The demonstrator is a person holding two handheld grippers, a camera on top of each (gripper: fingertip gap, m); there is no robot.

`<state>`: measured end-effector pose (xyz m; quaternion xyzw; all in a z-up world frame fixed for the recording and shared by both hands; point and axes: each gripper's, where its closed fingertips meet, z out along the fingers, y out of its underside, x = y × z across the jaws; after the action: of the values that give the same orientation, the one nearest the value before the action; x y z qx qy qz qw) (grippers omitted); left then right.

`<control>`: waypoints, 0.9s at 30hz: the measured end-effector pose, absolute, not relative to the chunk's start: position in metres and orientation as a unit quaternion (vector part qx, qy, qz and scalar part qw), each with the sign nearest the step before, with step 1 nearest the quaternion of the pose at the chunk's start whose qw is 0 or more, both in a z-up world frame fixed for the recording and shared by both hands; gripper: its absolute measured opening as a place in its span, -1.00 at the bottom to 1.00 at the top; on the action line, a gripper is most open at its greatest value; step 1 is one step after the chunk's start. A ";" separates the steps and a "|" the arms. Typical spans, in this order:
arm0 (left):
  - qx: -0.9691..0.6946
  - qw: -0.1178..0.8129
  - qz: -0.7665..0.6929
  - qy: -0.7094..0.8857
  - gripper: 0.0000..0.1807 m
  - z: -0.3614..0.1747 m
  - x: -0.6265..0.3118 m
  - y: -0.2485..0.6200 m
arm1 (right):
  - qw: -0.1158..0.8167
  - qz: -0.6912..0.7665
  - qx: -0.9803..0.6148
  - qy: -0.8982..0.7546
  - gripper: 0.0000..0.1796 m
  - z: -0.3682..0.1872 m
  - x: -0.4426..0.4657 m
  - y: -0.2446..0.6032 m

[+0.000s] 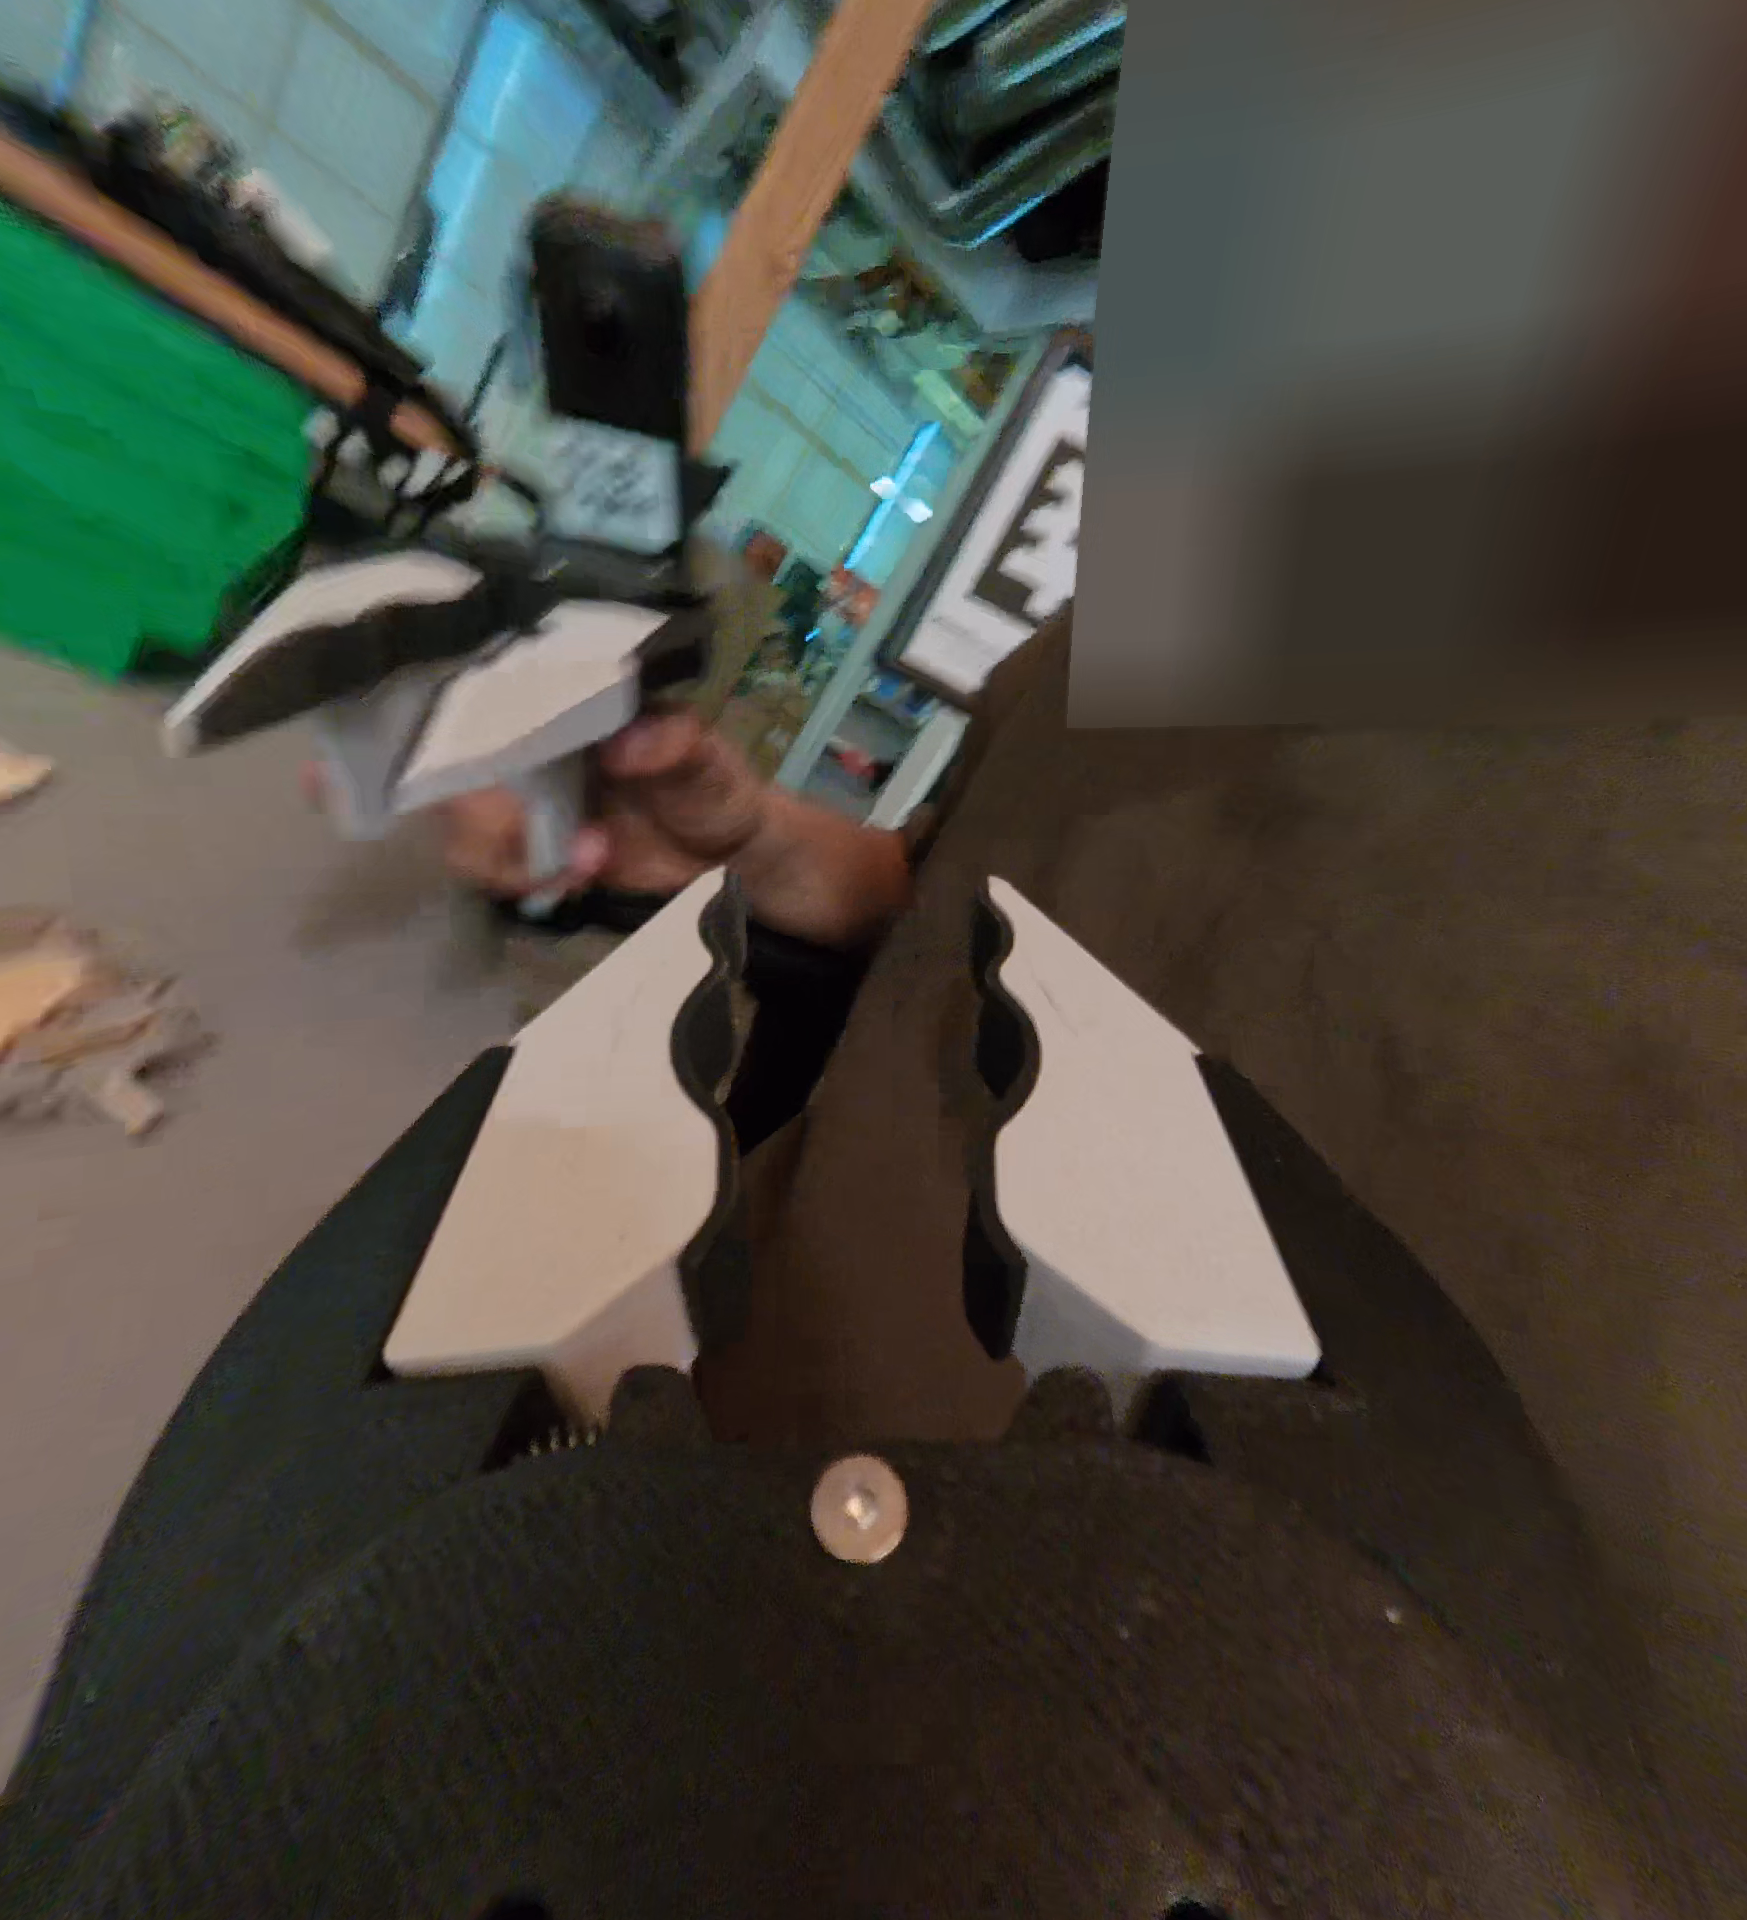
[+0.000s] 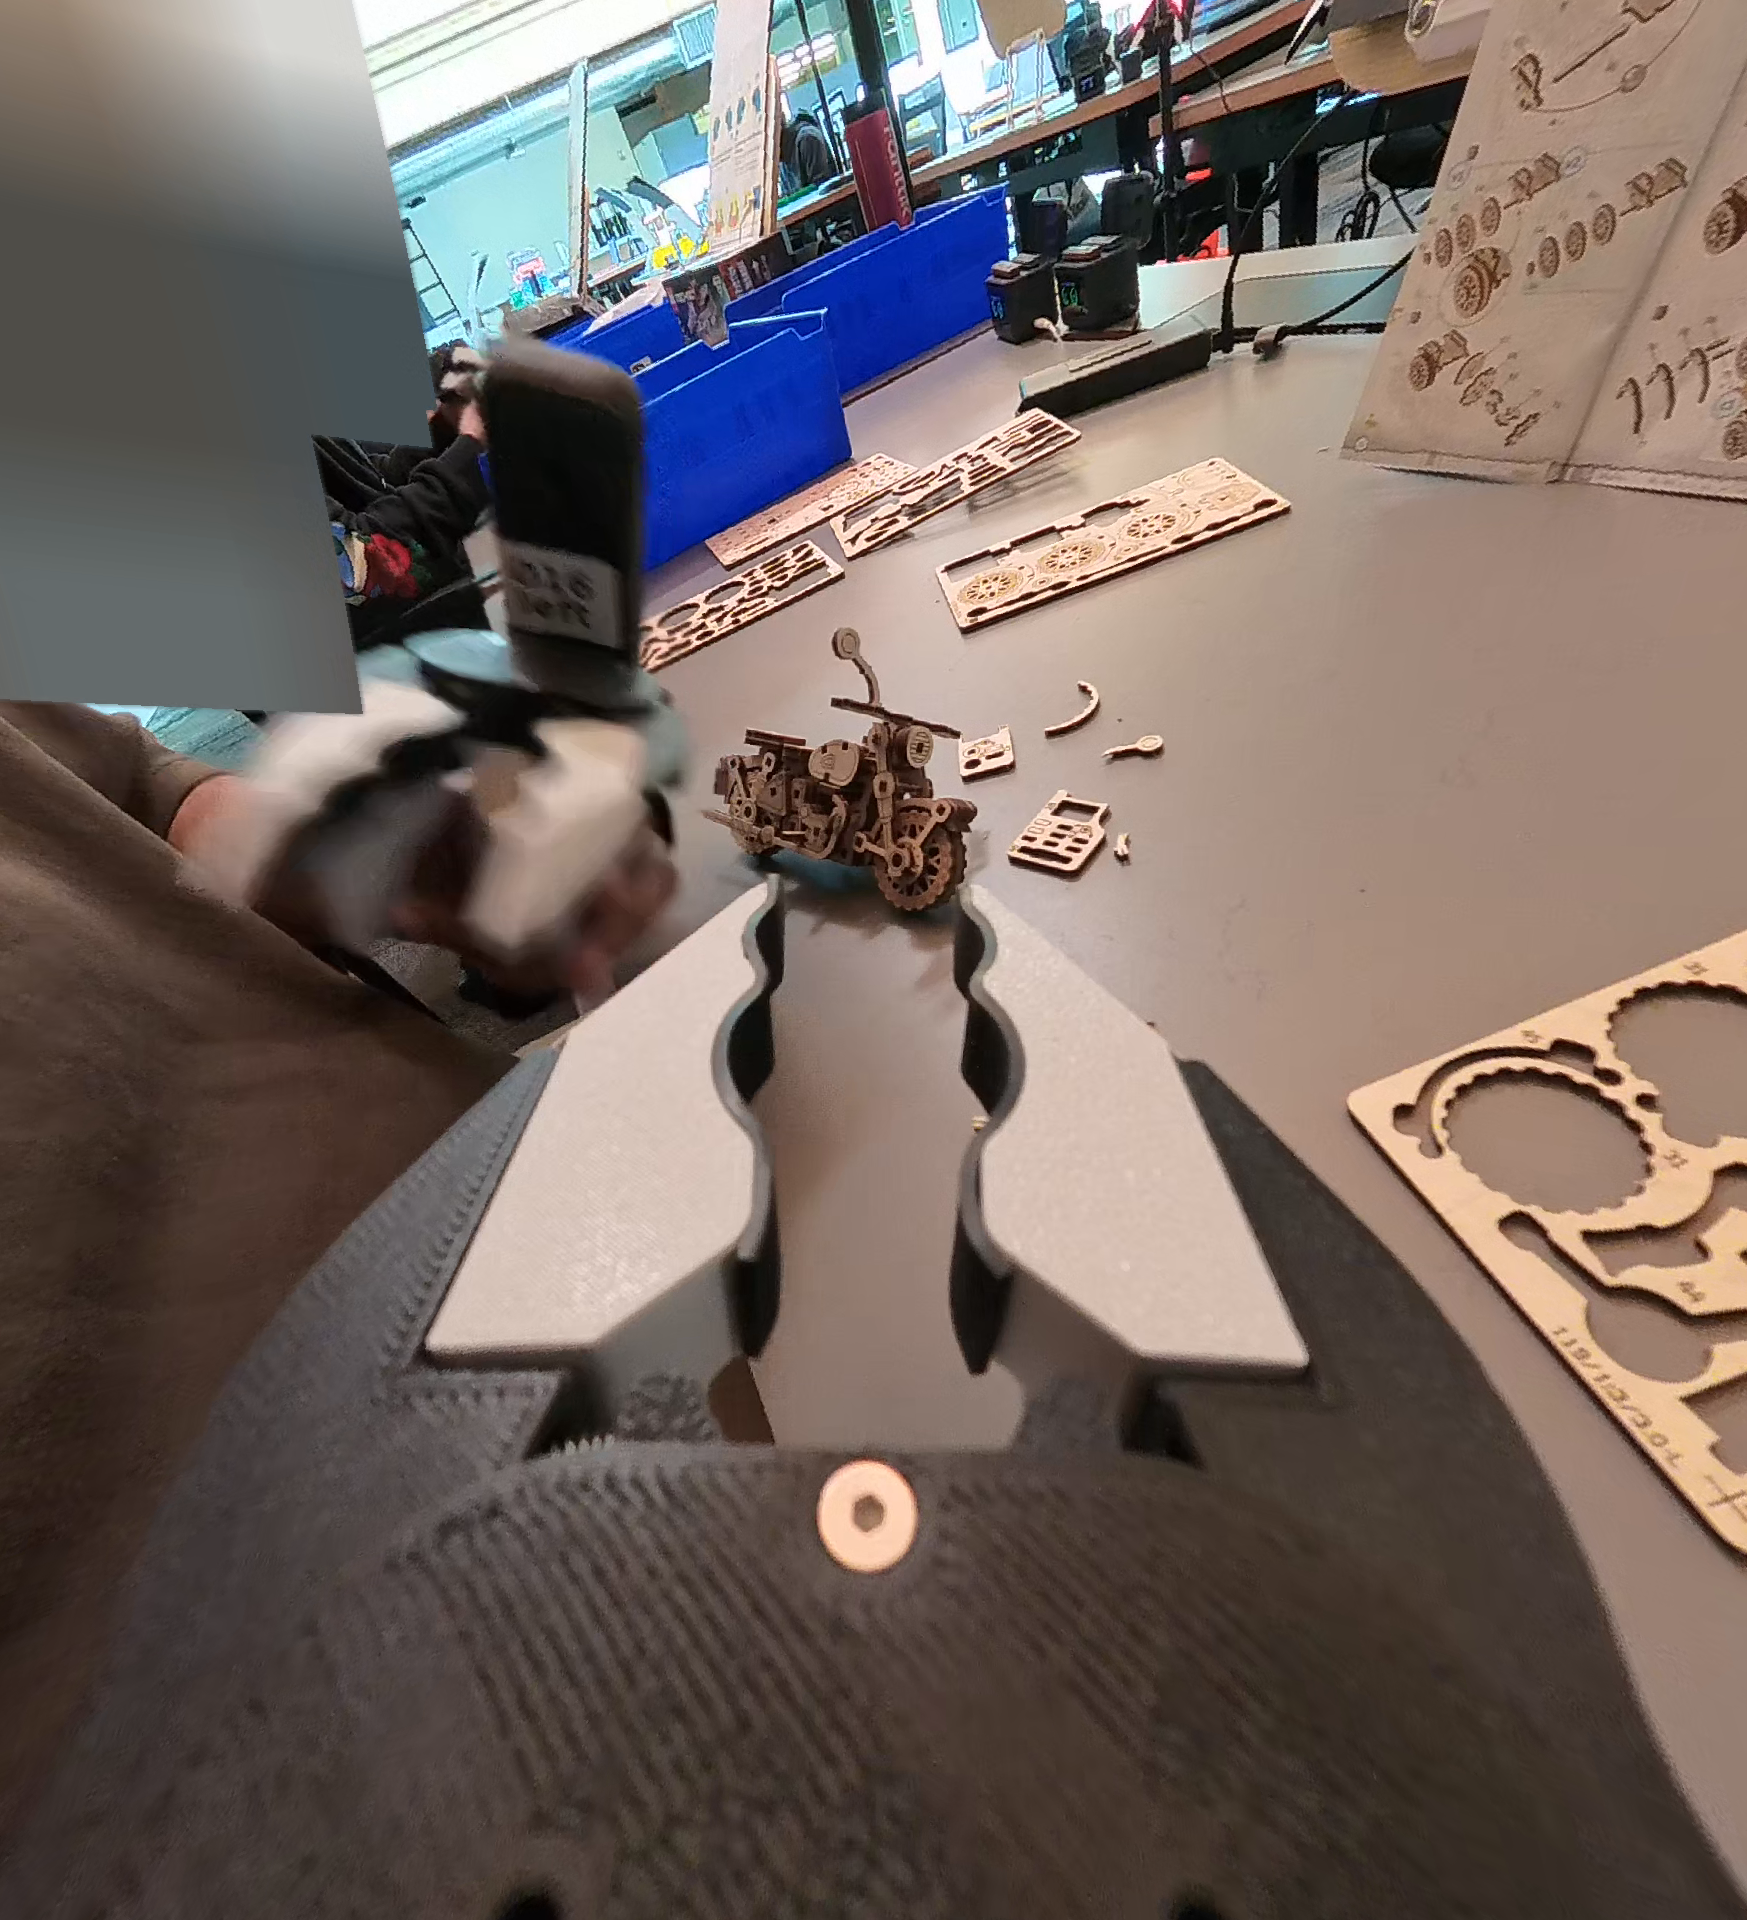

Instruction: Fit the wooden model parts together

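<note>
1 wooden motorcycle [image 2: 843, 800], a brown laser-cut model with spoked wheels and a thin mirror stalk, stands upright on the grey table [image 2: 1368, 831], just beyond the tips of the right gripper [image 2: 864, 914]. Small loose parts [image 2: 1056, 831] lie just right of it. Flat pale plywood sheets [image 2: 1108, 540] with cut-out shapes rest farther back, and another sheet [image 2: 1627, 1247], cut off by the frame edge, lies near on the right. A folded instruction sheet [image 2: 1627, 260] stands at the upper right, blue bins [image 2: 744, 416] behind.

The right gripper's grey fingers, with wavy black pads, stand apart and hold nothing. The left gripper [image 2: 495, 831] shows blurred at the left, raised above the table edge in a hand.

In the left wrist view, the left gripper [image 1: 853, 914] points at the person's brown shirt [image 1: 1368, 1143], jaws apart and empty. The right gripper [image 1: 412, 686] is blurred there; whether it grips anything cannot be told from that view. Pale wooden pieces [image 1: 38, 1018] at the left are too smeared to identify.
</note>
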<state>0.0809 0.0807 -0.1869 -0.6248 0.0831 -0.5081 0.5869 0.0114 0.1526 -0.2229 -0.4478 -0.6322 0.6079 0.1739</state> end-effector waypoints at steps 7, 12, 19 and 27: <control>-0.689 0.714 -0.109 -0.053 -0.27 -0.138 -0.063 0.075 | 0.178 0.612 -0.457 -0.620 -0.65 -0.222 0.010 0.161; -0.797 0.535 0.200 -0.197 0.02 -0.216 -0.229 0.022 | 0.177 0.615 -0.459 -0.617 -0.65 -0.222 0.008 0.162; -0.851 0.356 0.242 -0.301 0.42 -0.303 -0.289 -0.004 | 0.240 0.542 -0.433 -0.679 -0.69 -0.234 0.006 0.156; -0.871 0.353 0.130 -0.315 -0.04 -0.319 -0.276 0.007 | 0.241 0.530 -0.430 -0.690 -0.71 -0.240 0.007 0.153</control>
<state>-0.2760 0.0071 -0.3192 -0.8714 -0.3150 0.1297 0.3530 0.0073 0.1525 -0.2405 -0.4301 -0.6899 0.5303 0.2408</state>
